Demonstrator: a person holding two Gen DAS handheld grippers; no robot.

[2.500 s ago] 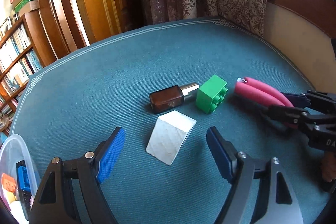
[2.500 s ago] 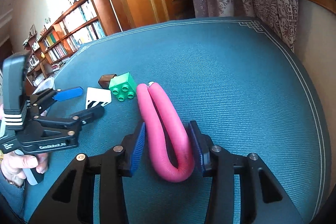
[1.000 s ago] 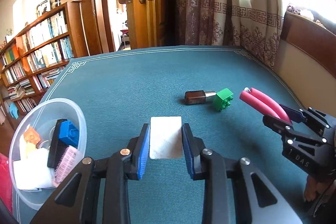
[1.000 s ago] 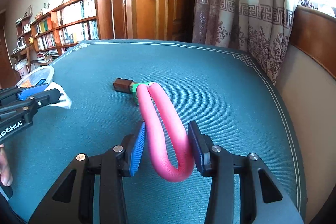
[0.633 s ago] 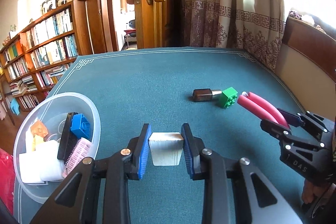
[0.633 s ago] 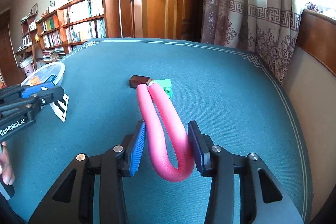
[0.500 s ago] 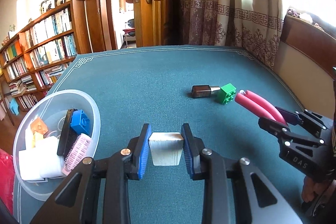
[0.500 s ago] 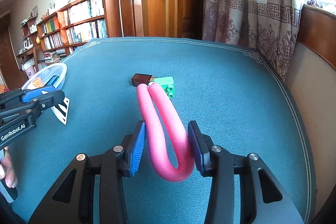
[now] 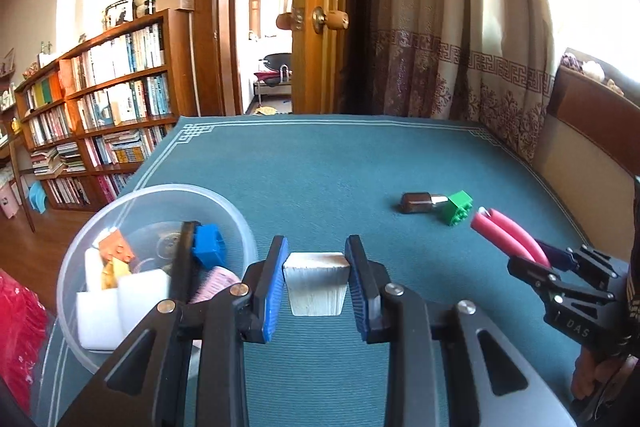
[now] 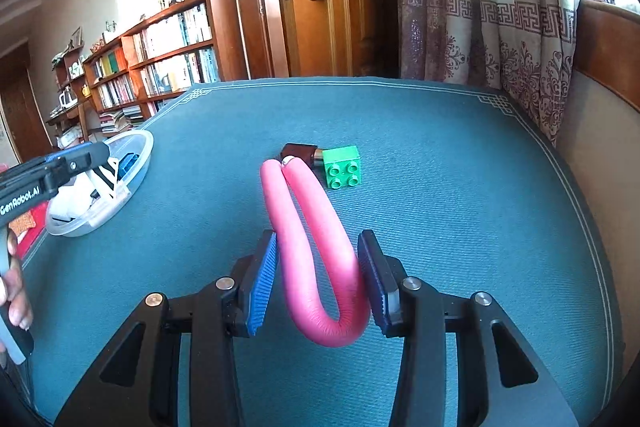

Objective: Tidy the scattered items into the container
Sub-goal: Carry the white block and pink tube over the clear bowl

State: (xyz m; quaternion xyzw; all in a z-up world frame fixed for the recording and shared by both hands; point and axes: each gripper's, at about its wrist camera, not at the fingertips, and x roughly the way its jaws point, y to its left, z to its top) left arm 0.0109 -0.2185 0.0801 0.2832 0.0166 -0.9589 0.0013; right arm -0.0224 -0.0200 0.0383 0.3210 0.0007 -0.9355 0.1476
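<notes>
My left gripper point(image 9: 315, 281) is shut on a white wedge-shaped block point(image 9: 316, 283), held above the green cloth just right of the clear plastic bowl point(image 9: 80, 251). The bowl holds a blue brick point(image 9: 208, 247), white pieces and other small items. My right gripper point(image 10: 318, 277) is shut on a bent pink foam tube point(image 10: 308, 223), whose two ends point at a brown bottle point(image 10: 300, 151) and a green brick point(image 10: 342, 167) lying on the cloth. In the left wrist view the right gripper point(image 9: 560, 267) sits at the far right with the tube point(image 9: 508, 231).
A teal cloth point(image 9: 320, 163) covers the table. Behind it are a bookshelf point(image 9: 100, 115), a wooden door point(image 9: 320, 19) and curtains point(image 9: 460, 47). A wooden headboard or chair back point(image 9: 592, 139) borders the right side. A red item point(image 9: 16, 319) lies left of the bowl.
The left gripper closed on the white block, lifted it and carried it left toward the bowl. The right gripper keeps the pink tube and has drifted slightly back from the bottle and brick.
</notes>
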